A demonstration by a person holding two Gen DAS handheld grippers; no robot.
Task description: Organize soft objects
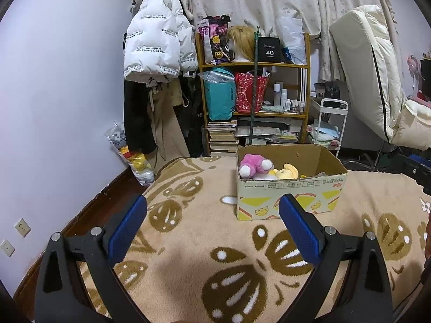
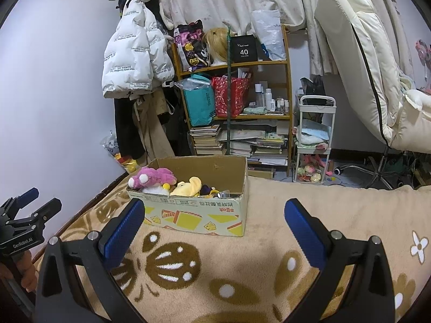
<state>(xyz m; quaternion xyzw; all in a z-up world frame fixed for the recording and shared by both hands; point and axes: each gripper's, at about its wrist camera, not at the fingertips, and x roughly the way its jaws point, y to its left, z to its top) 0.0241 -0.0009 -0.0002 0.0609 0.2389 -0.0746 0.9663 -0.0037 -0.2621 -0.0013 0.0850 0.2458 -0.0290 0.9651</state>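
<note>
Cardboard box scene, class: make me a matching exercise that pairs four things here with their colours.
Things:
1. plush toy at the left end of the cardboard box
2. plush toy beside it
3. puffer jacket on the wall
4. pads of the right gripper

Colours:
A. blue
B. white
C. pink
D. yellow

Pairs: 1-C, 2-D, 3-B, 4-A
</note>
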